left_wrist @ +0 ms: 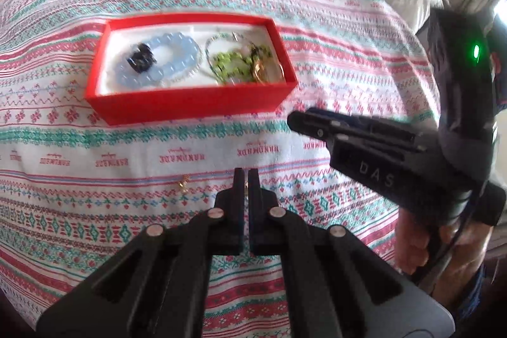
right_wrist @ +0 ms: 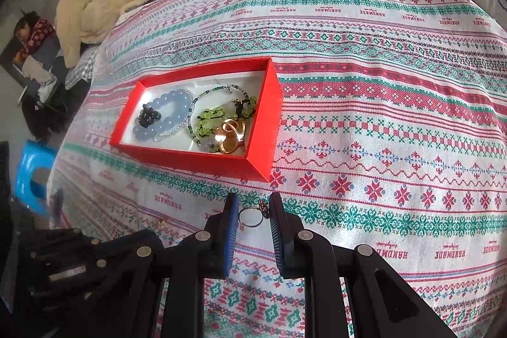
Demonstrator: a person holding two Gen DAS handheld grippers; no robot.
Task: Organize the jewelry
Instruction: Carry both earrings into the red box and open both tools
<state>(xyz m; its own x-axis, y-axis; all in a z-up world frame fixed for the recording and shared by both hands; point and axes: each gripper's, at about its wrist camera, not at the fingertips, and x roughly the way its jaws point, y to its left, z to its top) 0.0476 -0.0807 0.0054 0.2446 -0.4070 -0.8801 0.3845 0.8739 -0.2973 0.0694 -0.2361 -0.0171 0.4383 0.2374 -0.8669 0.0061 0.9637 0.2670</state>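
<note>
**Ring between the right gripper fingers, box ahead and to the left**

The right gripper (right_wrist: 253,222) is low over the bedspread (right_wrist: 380,148) with its jaws apart. A thin ring (right_wrist: 251,217) with a small dark ornament at its upper right lies flat on the cloth in the gap — nearer the right-hand finger than the left, and touching neither as far as the view shows. The ring's hoop faces up, so a closing stroke would meet its rim from both sides.

The red box (right_wrist: 263,144) sits just ahead and slightly left of the right gripper. It already holds a blue bead bracelet (right_wrist: 171,113), a green bead strand (right_wrist: 215,119) and gold rings (right_wrist: 229,137). The right gripper is the nearer one to this ring; judged from the layout, the coming move is a close, a lift and a short forward carry over the box's near wall.

The left gripper (left_wrist: 246,179) points forward with its jaws almost together. A small metallic glint shows in the slit between them, yet it is too small to tell whether something is pinched there. A small gold earring (left_wrist: 183,181) lies on the bedspread just left of its tip.

From the left wrist view the right tool enters from the right side, angled down toward the cloth — the person's hand (left_wrist: 412,243) grips it from below.

Risk, as a judgement: a thin hoop flat on soft fabric may slip or pinch the cloth.
</note>
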